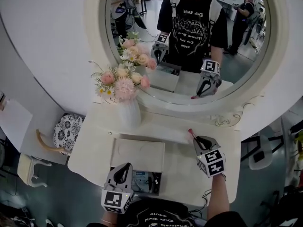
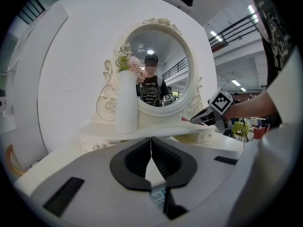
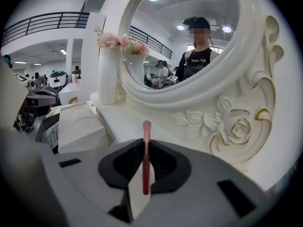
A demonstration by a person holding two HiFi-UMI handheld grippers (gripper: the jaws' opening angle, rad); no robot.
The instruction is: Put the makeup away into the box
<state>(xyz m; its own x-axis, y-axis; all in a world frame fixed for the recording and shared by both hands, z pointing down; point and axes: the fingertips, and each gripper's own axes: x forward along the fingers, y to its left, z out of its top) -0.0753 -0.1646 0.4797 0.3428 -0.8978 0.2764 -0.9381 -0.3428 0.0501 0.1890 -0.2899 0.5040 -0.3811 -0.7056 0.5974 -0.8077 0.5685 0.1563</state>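
- The right gripper (image 3: 145,150) pinches a thin red stick (image 3: 146,162) between its jaws (a lip pencil or the like; too slim to say which). The stick runs along the jaws, and its pink tip pokes out past them.
- Risk: the hold is on a narrow, smooth shaft. The stick could pivot or slide free when the gripper tips toward the box.
- The left gripper (image 2: 151,148) has its jaws pressed together with nothing between them. It hovers at the near edge of the table (image 1: 182,171), just over the box's open tray.
- Risk: it sits close to where the stick must land. The two grippers could bump, or the left one could nudge the box.
- The box (image 1: 138,156) stands front left on the table with its lid raised on the mirror side. It is well apart from the stick, which is held off to the right.
- Risk: the tray seems to hold items already. A stick let go from too high may bounce out and roll off the table.
- A white vase (image 1: 129,111) of flowers stands behind the box. A wide sweep across could brush it and tip it.
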